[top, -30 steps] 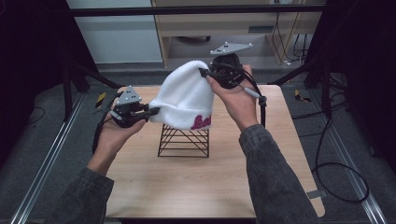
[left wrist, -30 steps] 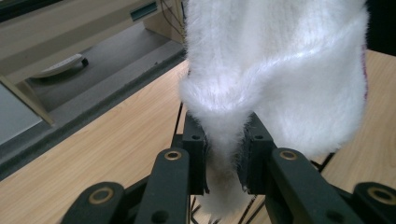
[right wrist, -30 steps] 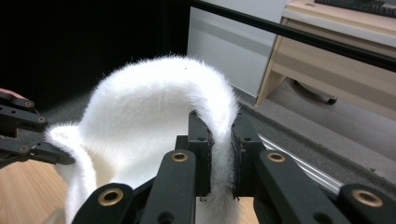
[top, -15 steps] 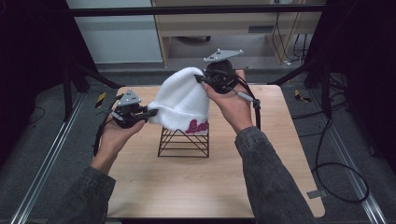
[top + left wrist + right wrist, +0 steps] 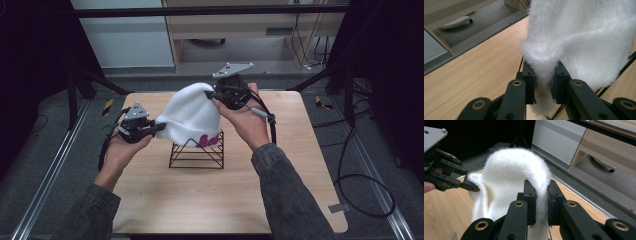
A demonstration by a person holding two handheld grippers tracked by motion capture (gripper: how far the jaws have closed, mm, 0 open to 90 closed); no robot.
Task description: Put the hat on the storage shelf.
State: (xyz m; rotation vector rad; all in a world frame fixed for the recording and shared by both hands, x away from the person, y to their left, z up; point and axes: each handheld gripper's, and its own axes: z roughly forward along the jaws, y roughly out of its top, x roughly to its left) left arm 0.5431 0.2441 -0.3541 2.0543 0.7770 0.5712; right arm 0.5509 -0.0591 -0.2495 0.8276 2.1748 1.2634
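Wooden tabletop [image 5: 200, 200] | left gripper [image 5: 159, 128], right gripper [image 5: 210, 93] clamped on fluffy white beanie [image 5: 192, 112] | centre over black wire stand [image 5: 197, 154], lower evenly, brim spread.

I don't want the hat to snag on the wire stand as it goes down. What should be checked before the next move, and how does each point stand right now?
1. Left gripper shut on the brim of the white fuzzy hat: ok, fabric is pinched between the jaws.
2. Right gripper shut on the hat: ok, a fold of the edge sits between its jaws.
3. Hat above the black wire stand: ok, it hangs over the top of it.
4. Hat opening spread wide enough to clear the stand's top: cannot tell, the underside is hidden.
5. Stand upright on the wooden table: ok.
6. Cables clear of the stand: ok in the high view.
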